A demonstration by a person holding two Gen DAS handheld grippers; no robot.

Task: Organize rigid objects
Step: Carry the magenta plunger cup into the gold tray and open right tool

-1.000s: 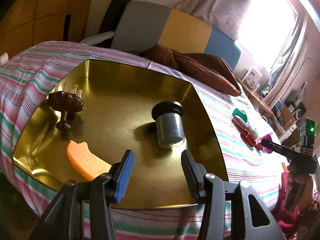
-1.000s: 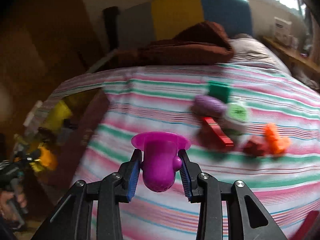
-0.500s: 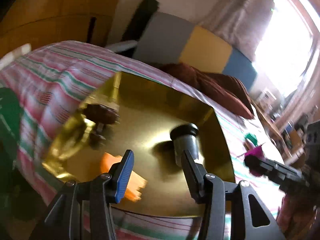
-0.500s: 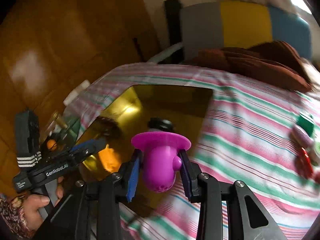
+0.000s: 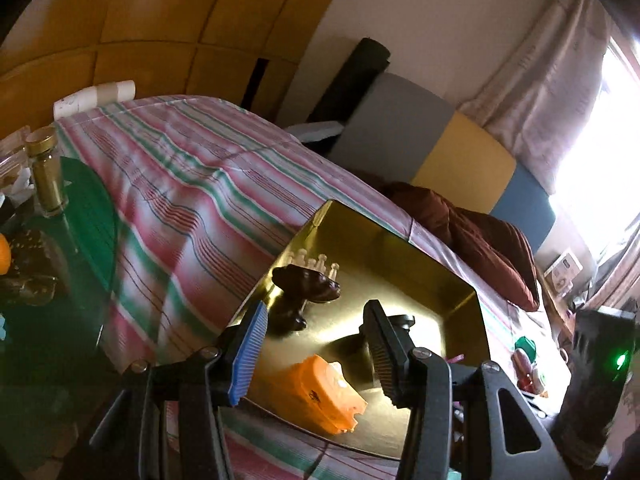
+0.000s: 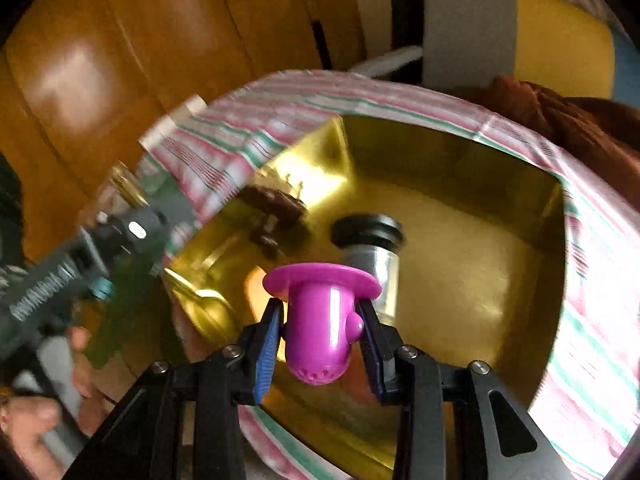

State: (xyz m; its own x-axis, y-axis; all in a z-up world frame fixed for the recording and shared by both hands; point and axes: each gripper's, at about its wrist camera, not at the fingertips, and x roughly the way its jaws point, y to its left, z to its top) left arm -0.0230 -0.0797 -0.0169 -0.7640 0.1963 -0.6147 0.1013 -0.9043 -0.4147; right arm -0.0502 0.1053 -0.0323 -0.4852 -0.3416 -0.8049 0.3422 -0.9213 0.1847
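Observation:
A gold metal tray (image 5: 404, 264) lies on the striped bedspread; it also shows in the right wrist view (image 6: 472, 248). In it lie a dark brown carved piece (image 5: 308, 284), an orange plastic piece (image 5: 324, 394) and a grey cylinder with a black cap (image 6: 370, 240). My right gripper (image 6: 320, 336) is shut on a purple plastic piece (image 6: 320, 312) and holds it above the tray's near side. My left gripper (image 5: 316, 352) is open and empty over the tray's left front corner.
Small loose objects (image 5: 526, 364) lie on the striped bedspread (image 5: 192, 188) to the right of the tray. A brown cushion (image 5: 480, 240) lies behind it. A green side table (image 5: 80, 216) with a gold-capped jar (image 5: 46, 172) stands at the left.
My right gripper has carried the purple piece leftward from the loose objects to above the tray. My left gripper has swung left and back toward the tray's left corner.

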